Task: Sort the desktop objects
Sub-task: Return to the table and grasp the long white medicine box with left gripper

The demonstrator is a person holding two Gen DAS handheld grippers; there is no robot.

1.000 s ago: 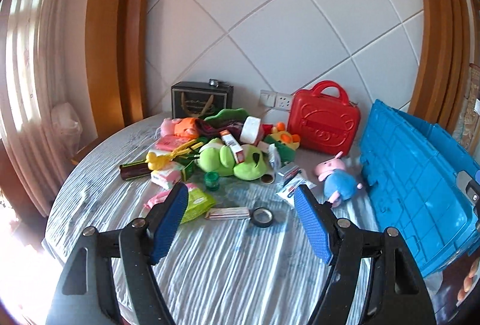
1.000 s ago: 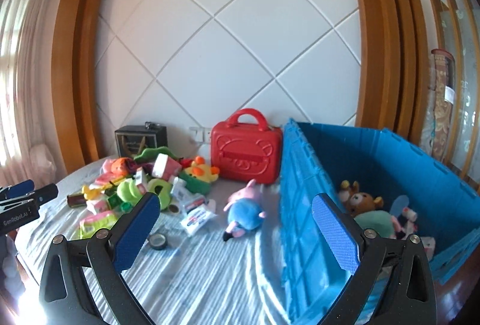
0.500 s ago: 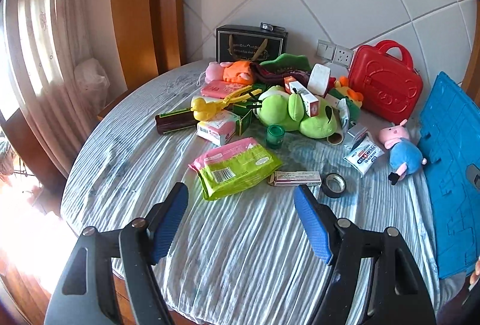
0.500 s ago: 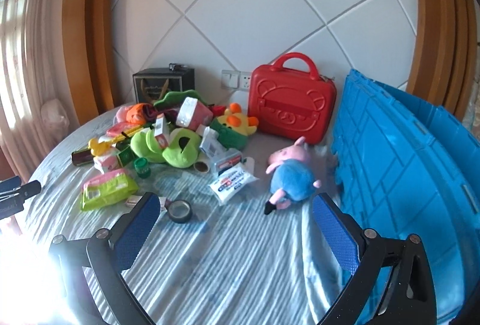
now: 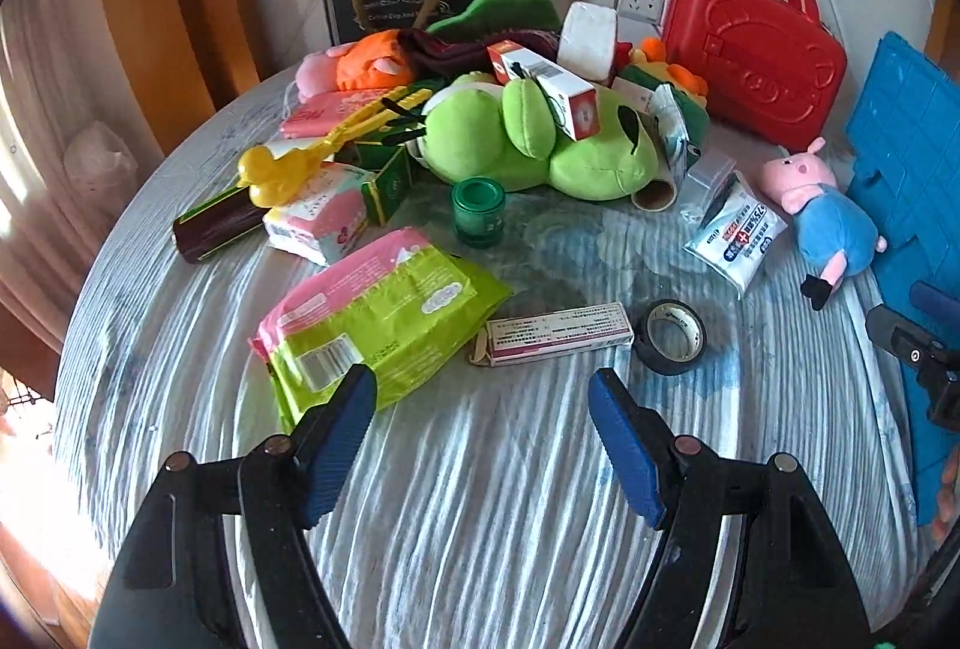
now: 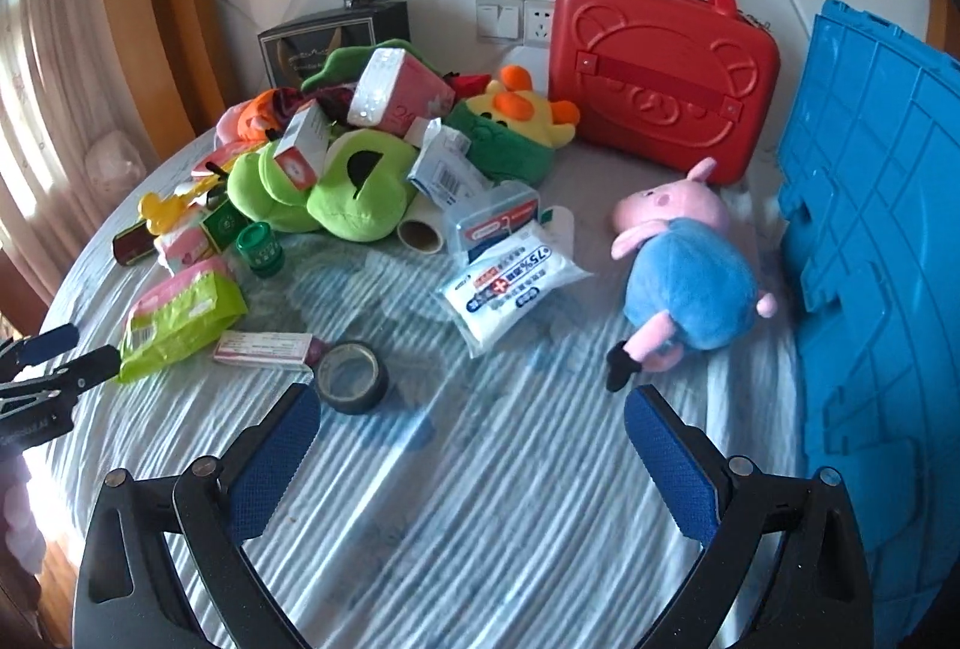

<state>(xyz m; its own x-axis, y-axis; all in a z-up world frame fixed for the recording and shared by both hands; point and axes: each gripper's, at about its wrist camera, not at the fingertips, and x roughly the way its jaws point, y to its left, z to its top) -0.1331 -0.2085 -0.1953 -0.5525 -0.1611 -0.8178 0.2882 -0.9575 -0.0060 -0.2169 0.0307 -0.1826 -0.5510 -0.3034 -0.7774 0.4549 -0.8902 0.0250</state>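
**A:** What have I got at the left gripper [image 5: 482, 403]?

**B:** From my seat, its 2 blue pads stand well apart with nothing between them – only the striped tablecloth [image 5: 480, 499] below. Just past the left pad lies the green and pink wipes pack [image 5: 378, 313], and beside that pack a flat pink and white box [image 5: 555, 332], with the black tape roll [image 5: 671, 337] at the box's right end.

**A:** And the right gripper [image 6: 471, 424]?

**B:** I read it as wide open too – empty, hanging over bare cloth. The same tape roll sits just beyond its left pad. Farther out lies the white alcohol wipes packet [image 6: 513, 289], and to the right the pig plush [image 6: 684, 265] in the blue body, lying on its side.

**A:** The rest of the pile?

**B:** I see it heaped toward the wall: a green frog plush [image 5: 534, 139] with a red and white carton [image 5: 546, 88] on top, a green jar [image 5: 478, 211] in front of it, a yellow duck clip [image 5: 312, 151] to the left. The red case [image 6: 660, 67] stands upright at the back, and the blue crate [image 6: 876, 241] rises along the right edge, close beside the pig.
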